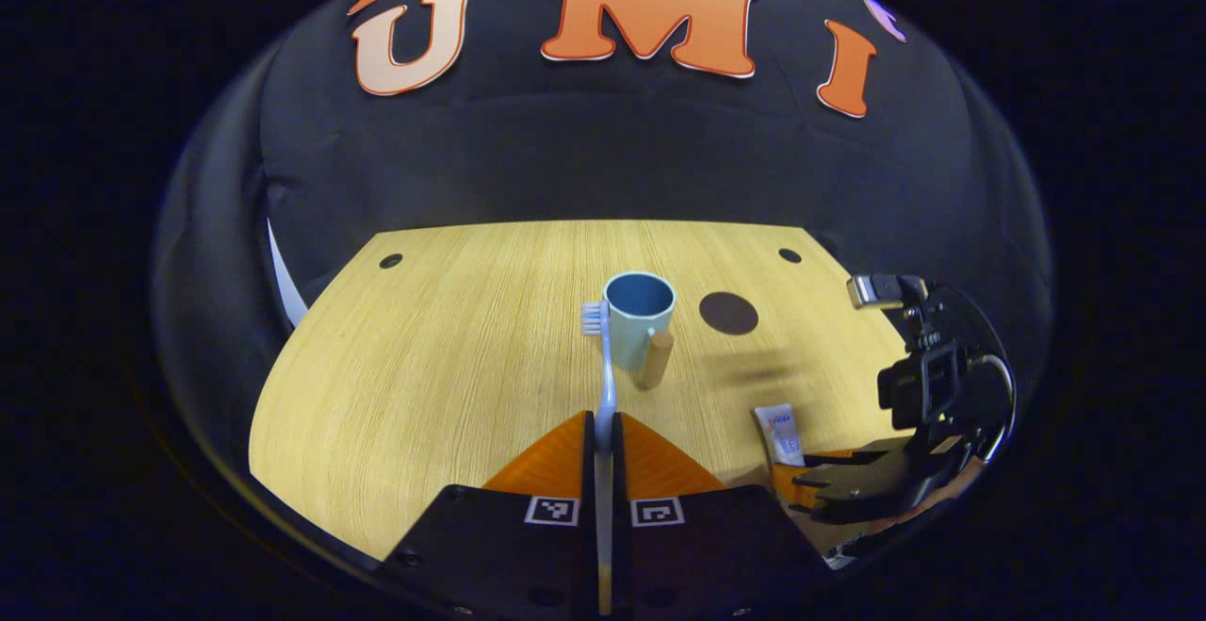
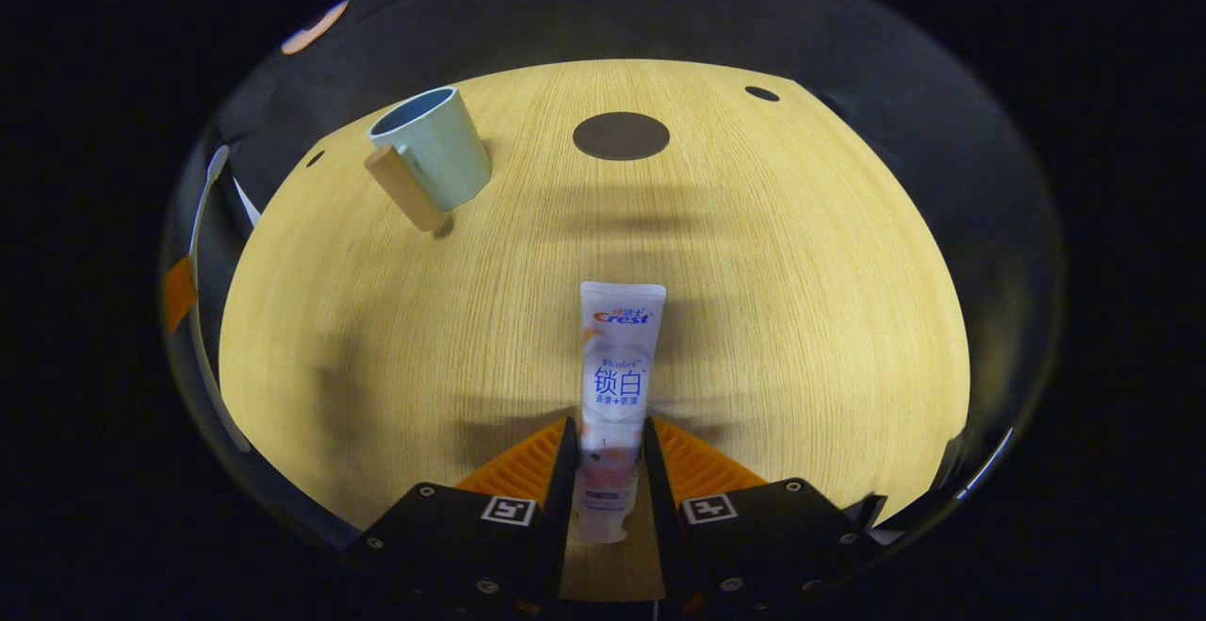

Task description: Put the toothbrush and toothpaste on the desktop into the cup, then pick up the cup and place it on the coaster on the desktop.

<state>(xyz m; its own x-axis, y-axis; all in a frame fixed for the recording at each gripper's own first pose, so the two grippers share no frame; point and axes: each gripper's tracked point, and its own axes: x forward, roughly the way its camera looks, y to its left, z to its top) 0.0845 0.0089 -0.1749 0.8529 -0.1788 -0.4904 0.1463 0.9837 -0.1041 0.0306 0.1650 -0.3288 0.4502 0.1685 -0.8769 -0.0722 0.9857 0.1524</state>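
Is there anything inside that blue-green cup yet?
Nothing visible. The cup looks empty from the left gripper view, though its near wall hides the bottom. The toothbrush sits in the left gripper; the toothpaste sits in the right gripper.

Toothpaste tube (image 2: 617, 385): I read "Crest" near its flat end.
Below that: I see large Chinese characters, "锁白".

The white toothbrush (image 1: 604, 381) points its bristles toward the pale blue cup (image 1: 640, 306), which stands upright with a wooden handle. The white toothpaste tube (image 2: 617, 385) points away; the dark round coaster (image 2: 621, 136) lies far behind it.
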